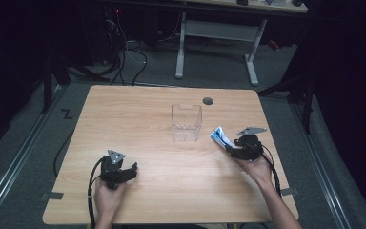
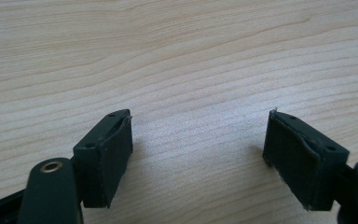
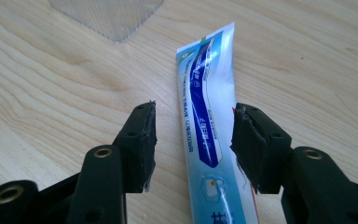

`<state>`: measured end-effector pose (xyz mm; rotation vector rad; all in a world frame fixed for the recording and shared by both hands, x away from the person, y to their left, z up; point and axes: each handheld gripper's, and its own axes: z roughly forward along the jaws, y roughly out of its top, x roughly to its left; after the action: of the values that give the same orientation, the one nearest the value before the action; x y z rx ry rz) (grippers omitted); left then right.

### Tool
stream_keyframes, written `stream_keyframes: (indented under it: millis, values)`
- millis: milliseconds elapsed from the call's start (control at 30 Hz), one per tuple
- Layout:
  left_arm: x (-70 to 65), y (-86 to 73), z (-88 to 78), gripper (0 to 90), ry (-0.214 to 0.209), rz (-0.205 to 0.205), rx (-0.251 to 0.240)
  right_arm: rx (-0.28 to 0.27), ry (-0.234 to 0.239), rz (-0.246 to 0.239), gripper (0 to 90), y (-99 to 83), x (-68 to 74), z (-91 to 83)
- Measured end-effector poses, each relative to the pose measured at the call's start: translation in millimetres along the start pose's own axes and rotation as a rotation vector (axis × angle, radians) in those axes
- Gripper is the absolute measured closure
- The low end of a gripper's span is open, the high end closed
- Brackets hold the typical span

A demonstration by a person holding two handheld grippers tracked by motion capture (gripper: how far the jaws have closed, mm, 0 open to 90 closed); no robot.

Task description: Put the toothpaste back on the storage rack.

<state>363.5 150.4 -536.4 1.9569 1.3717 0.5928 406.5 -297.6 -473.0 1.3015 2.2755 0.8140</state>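
A white and blue toothpaste tube (image 3: 205, 116) lies lengthwise between the jaws of my right gripper (image 3: 193, 135). The right pad (image 3: 251, 144) sits at the tube's edge, while a gap shows beside the left pad (image 3: 144, 140), so the jaws stand open around it. From above, the tube (image 1: 220, 137) sticks out ahead of the right gripper (image 1: 229, 147), right of a clear plastic container (image 1: 187, 123). My left gripper (image 1: 131, 170) rests near the table's front left. Its jaws stand wide open over bare wood, and nothing is between them (image 2: 198, 140).
The wooden table (image 1: 138, 109) has a dark round cable hole (image 1: 208, 100) behind the container. A corner of the clear container (image 3: 107, 16) shows at the top of the right gripper view. Beyond the table stand a white desk frame (image 1: 214, 43) and loose cables on the floor.
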Motion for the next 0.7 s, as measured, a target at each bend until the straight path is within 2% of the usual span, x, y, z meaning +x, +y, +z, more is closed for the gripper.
stream_keyframes:
  millis: [33, 167, 700]
  values:
    - [0.0, 0.0, 0.0, 24.2, 0.0, 0.0, 0.0, 0.025, -0.008, -0.012, 49.0, 3.3, 0.4, 6.0]
    - [0.0, 0.0, 0.0, 24.2, 0.0, 0.0, 0.0, 0.056, -0.017, -0.016, 46.9, 8.7, -0.2, 16.6]
    - [0.0, 0.1, 0.1, 24.2, 0.0, 0.0, 0.0, 0.188, -0.047, -0.054, 43.4, 22.2, -3.0, 41.8]
